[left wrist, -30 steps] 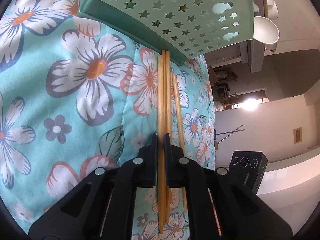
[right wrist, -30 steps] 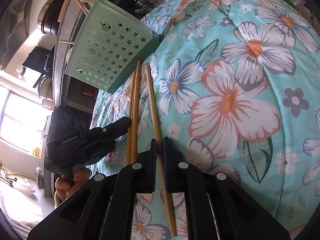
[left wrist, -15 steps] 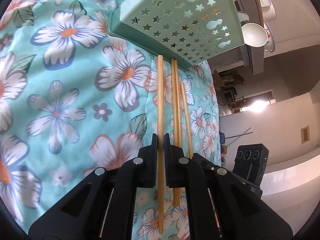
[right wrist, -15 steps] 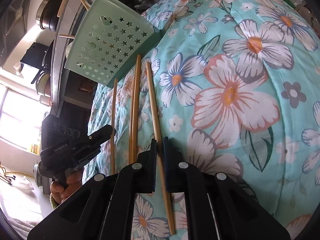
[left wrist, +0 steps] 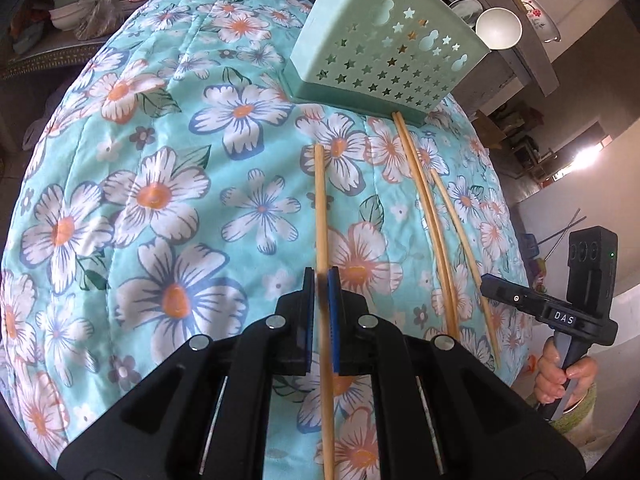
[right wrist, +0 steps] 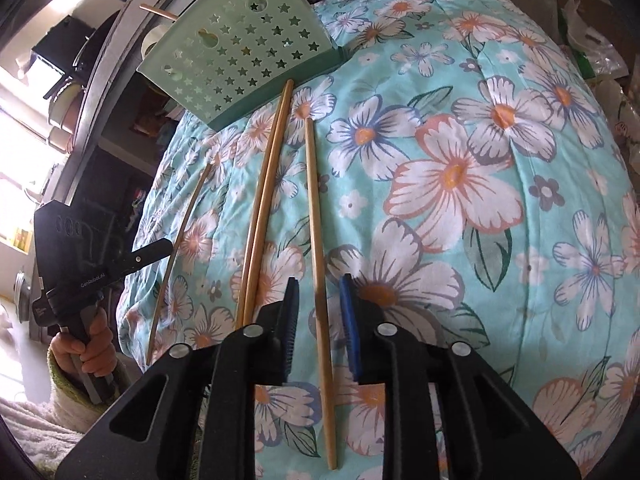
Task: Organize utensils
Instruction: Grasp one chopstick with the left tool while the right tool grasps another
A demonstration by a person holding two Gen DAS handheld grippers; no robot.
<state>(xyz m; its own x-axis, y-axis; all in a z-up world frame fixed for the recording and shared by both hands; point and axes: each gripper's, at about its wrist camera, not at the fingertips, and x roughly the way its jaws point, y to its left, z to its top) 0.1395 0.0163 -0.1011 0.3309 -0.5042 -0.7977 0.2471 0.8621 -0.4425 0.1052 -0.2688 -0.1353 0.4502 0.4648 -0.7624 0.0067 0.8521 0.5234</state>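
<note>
A mint-green utensil holder (left wrist: 384, 60) (right wrist: 240, 56) with star-shaped holes stands at the far end of the floral cloth, and stick ends poke out of its top. My left gripper (left wrist: 322, 278) is shut on one wooden chopstick (left wrist: 320, 200), held above the cloth and pointing toward the holder. In the right wrist view that gripper (right wrist: 158, 247) is at the left with its chopstick (right wrist: 180, 256). My right gripper (right wrist: 320, 282) is opening: a single chopstick (right wrist: 316, 220) lies on the cloth between its jaws, and the pads are clear of it. A pair of chopsticks (right wrist: 264, 200) (left wrist: 420, 208) lies between the two.
The floral cloth (left wrist: 160, 200) covers a rounded surface that drops off at every side. A white ladle (left wrist: 498, 28) hangs behind the holder. Bowls and bags (left wrist: 80, 4) crowd a shelf at the back left. A hand (left wrist: 560, 372) grips the right tool's handle.
My left gripper has carried its chopstick up and away from the pair lying by the holder. The right gripper's jaws have parted and let go of their chopstick. Both views have pulled back from the holder.
</note>
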